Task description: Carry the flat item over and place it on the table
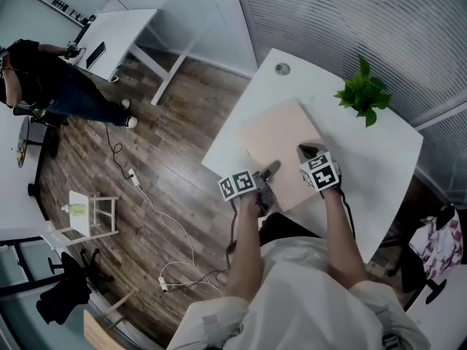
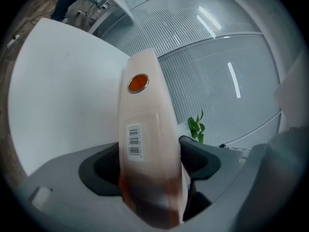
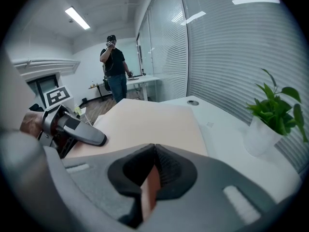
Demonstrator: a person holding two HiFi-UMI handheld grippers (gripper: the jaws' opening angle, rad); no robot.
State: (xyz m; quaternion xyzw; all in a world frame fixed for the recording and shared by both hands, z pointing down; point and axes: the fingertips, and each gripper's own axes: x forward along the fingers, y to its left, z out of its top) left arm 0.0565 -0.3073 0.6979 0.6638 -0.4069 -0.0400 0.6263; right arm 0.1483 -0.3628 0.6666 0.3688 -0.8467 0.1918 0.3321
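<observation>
A flat pale pink board [image 1: 281, 148] lies on the white table [image 1: 379, 166], its near edge toward me. My left gripper [image 1: 268, 181] is at the board's near left edge. In the left gripper view the board [image 2: 145, 129], with a barcode label and an orange dot, stands between the wide-apart jaws of that gripper [image 2: 150, 163], and the pads do not press on it. My right gripper [image 1: 310, 152] holds the board's near right part. In the right gripper view its jaws [image 3: 153, 166] are shut on the board's edge [image 3: 145, 122], and the left gripper [image 3: 72, 129] shows at the left.
A potted green plant [image 1: 363, 93] stands at the table's far right corner. A round cable grommet [image 1: 282, 68] sits at the far left corner. A person [image 1: 51, 79] stands by a second white table [image 1: 120, 35] across the wood floor. Cables and a small stool [image 1: 91, 214] lie left.
</observation>
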